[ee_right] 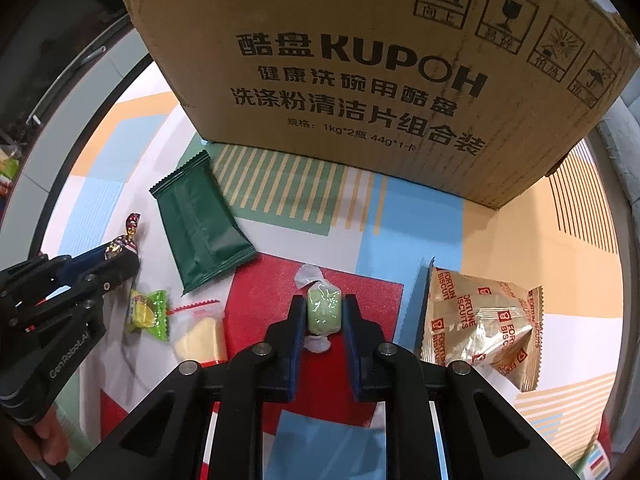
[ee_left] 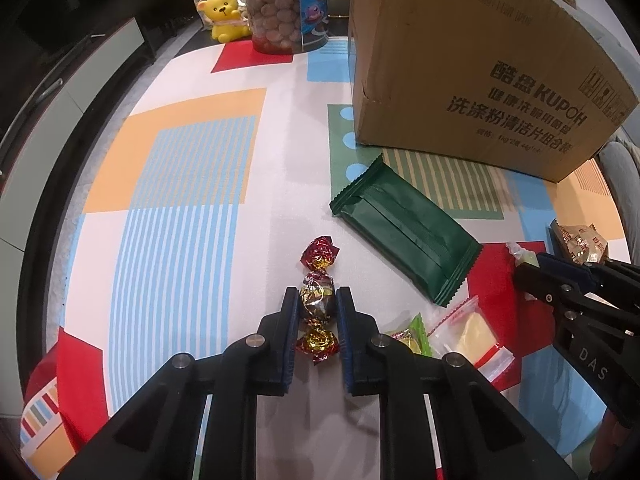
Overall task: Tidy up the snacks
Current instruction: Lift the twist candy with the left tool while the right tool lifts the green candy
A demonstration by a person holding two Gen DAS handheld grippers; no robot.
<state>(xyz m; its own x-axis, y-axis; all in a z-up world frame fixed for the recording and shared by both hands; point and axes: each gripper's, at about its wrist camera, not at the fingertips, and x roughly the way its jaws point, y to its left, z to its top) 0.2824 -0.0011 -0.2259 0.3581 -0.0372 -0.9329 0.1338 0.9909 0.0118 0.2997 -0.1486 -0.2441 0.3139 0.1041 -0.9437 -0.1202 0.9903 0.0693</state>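
My left gripper [ee_left: 317, 304] is shut on a foil-wrapped candy [ee_left: 318, 300] with red and gold twisted ends, lying on the patterned tablecloth [ee_left: 192, 168]. Both pads press its sides. My right gripper [ee_right: 324, 310] is shut on a pale green candy [ee_right: 323, 312] in clear wrap over a red patch of the cloth. The left gripper [ee_right: 120, 258] also shows at the left edge of the right wrist view, the right gripper [ee_left: 532, 270] at the right edge of the left wrist view. A large cardboard box [ee_right: 380, 80] stands just beyond both.
A dark green snack packet [ee_left: 404, 236] lies between the grippers and the box. A lime-green sweet [ee_right: 148, 312], a clear zip bag with a yellow piece [ee_right: 200, 336] and a gold fortune biscuit packet [ee_right: 480, 328] lie nearby. A yellow bear [ee_left: 224, 16] and a nut jar [ee_left: 272, 12] stand far back.
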